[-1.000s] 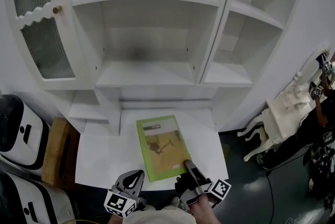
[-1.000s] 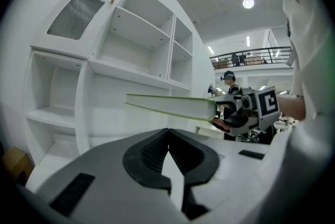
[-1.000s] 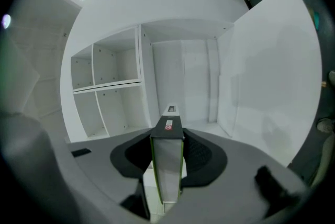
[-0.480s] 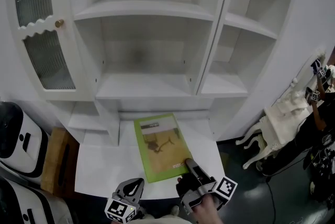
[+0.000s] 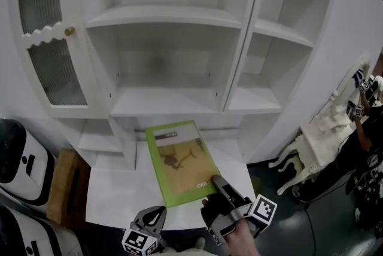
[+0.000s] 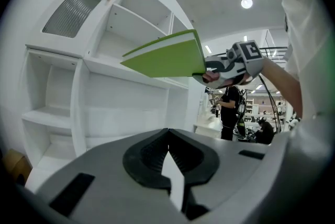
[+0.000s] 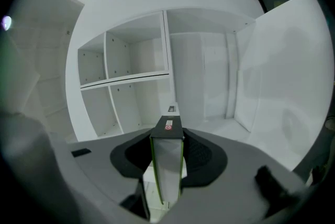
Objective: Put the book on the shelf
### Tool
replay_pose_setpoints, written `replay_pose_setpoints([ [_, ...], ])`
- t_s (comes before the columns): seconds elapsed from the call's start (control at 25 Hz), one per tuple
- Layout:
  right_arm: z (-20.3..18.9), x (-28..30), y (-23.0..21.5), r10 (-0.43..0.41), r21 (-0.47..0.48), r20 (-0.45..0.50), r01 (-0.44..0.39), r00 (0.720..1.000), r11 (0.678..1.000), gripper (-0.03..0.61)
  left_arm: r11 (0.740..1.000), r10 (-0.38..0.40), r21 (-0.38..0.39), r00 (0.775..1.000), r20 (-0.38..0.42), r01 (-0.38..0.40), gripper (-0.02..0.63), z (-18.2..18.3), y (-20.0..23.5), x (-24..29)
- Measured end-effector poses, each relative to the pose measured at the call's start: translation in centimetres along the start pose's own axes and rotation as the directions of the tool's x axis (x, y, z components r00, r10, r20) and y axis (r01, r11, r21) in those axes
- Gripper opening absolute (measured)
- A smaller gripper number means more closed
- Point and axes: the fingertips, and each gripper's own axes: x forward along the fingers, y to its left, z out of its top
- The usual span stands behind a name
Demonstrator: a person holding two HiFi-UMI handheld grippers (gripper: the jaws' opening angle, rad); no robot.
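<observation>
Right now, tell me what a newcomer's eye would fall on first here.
The bright green book stands out against all the white: the right claw grips its near corner, holding it in the air before the white shelf unit. The unit's open compartments are bare, and the left claw sits low at the bottom edge, shut and empty.

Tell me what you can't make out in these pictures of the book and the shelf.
- Print on the book cover: too small to read in the head view.
- The cover in the right gripper view: the book shows edge-on between the jaws of the right gripper.
- What is behind the cabinet door: its ribbed glass blurs it, head view.
- Most of the left gripper: cut off by the bottom edge, head view.
</observation>
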Motion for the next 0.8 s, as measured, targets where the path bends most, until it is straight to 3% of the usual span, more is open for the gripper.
replay_pose_setpoints([
  [0.4,2.6,2.0,2.8,0.053,-0.028,0.047,-0.052,0.997,0.998,0.146,1.0,0.011,0.0,1.0,0.005,-0.011,0.009,0.2,0.4,-0.3],
  [0.8,5.4,5.6,2.5,0.015,-0.048,0.096,-0.011,0.995,0.999,0.146,1.0,0.019,-0.002,1.0,0.007,-0.019,0.009,0.4,0.3,-0.4],
])
